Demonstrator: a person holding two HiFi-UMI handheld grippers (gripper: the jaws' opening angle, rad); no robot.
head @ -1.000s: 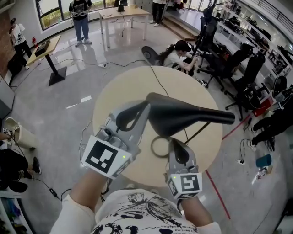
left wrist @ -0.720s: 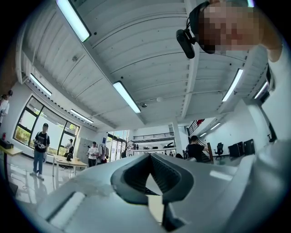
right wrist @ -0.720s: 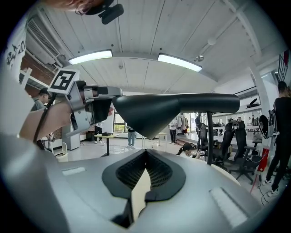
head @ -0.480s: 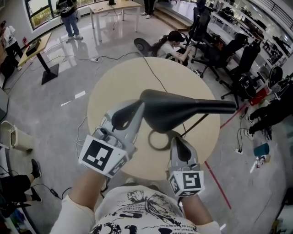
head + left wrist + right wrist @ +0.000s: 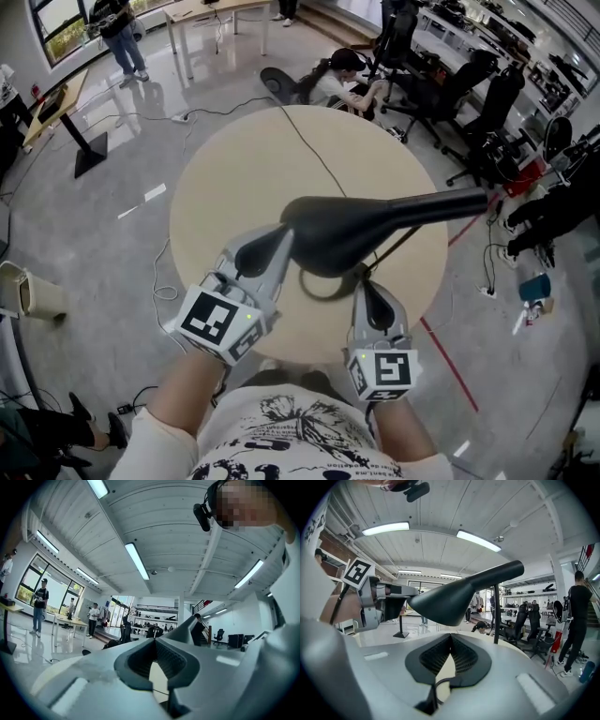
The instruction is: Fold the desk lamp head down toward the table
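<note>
A black desk lamp stands on a round beige table [image 5: 234, 178]. Its long lamp head [image 5: 347, 230] lies roughly level above the tabletop and reaches to the right. A thin stem [image 5: 398, 246] runs down to a ring base [image 5: 314, 286]. My left gripper [image 5: 281, 239] is shut, its tip against the head's left end; in the left gripper view [image 5: 154, 640] nothing sits between the jaws. My right gripper [image 5: 364, 286] is shut, beneath the head and beside the ring base. In the right gripper view [image 5: 450, 637] the lamp head [image 5: 454, 599] hangs just above the closed jaws, with the stem [image 5: 496, 616] to the right.
A thin black cable [image 5: 309, 150] crosses the tabletop to the far edge. A person crouches on the floor [image 5: 337, 80] beyond the table. Office chairs [image 5: 469, 103] stand at the right, a small desk [image 5: 56, 103] at the far left.
The lamp head's right end has risen in the picture and the head sits a little nearer the table's middle. Both grippers keep their places by it, still shut.
</note>
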